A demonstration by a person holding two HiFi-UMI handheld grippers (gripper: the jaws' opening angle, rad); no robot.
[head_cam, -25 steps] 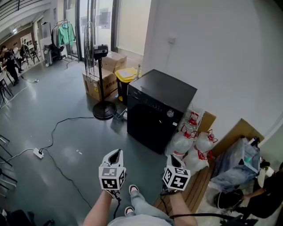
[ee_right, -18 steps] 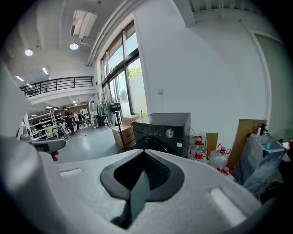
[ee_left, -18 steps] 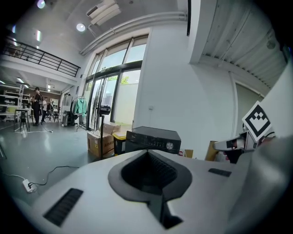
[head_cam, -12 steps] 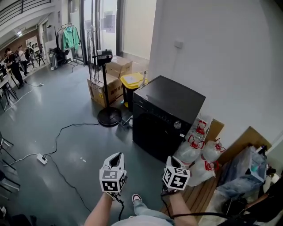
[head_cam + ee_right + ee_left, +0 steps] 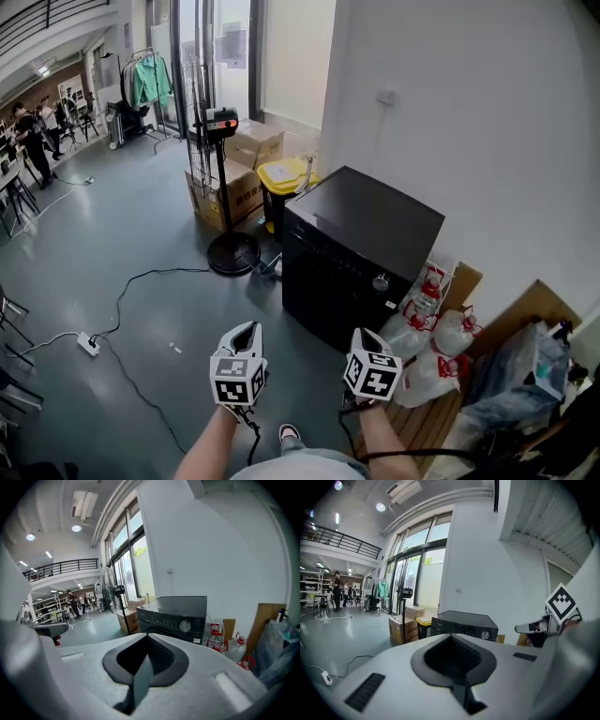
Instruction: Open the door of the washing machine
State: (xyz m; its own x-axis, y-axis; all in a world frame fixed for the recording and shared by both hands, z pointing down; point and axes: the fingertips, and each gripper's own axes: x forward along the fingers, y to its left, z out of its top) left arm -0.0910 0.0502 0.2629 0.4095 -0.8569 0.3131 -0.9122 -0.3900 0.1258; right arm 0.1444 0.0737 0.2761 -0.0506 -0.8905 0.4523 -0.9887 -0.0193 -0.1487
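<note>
The view has drawn nearer to the washing machine over the last second: the black box now sits a little larger and lower in the head view, and the fan, boxes and yellow bin beside it have slid the same way. Both grippers have kept their places at the bottom of the frame, so it looks as if the whole person is walking up, not reaching.

The left gripper and the right gripper are held out side by side, pointing towards the machine and slightly down. In each gripper view the jaws are closed on nothing, pads meeting along a thin seam.

The machine stands on the floor against the white wall, well apart from both grippers, with tied water bottles heaped at its right. Its door is shut, flush with the dark front below the panel and the silver knob. I can make out no handle from here.

So the task is at its approach stage — nothing has touched the machine yet. My guess is that one gripper must open before it can take hold of the door's edge or handle, once near enough to find it.
</note>
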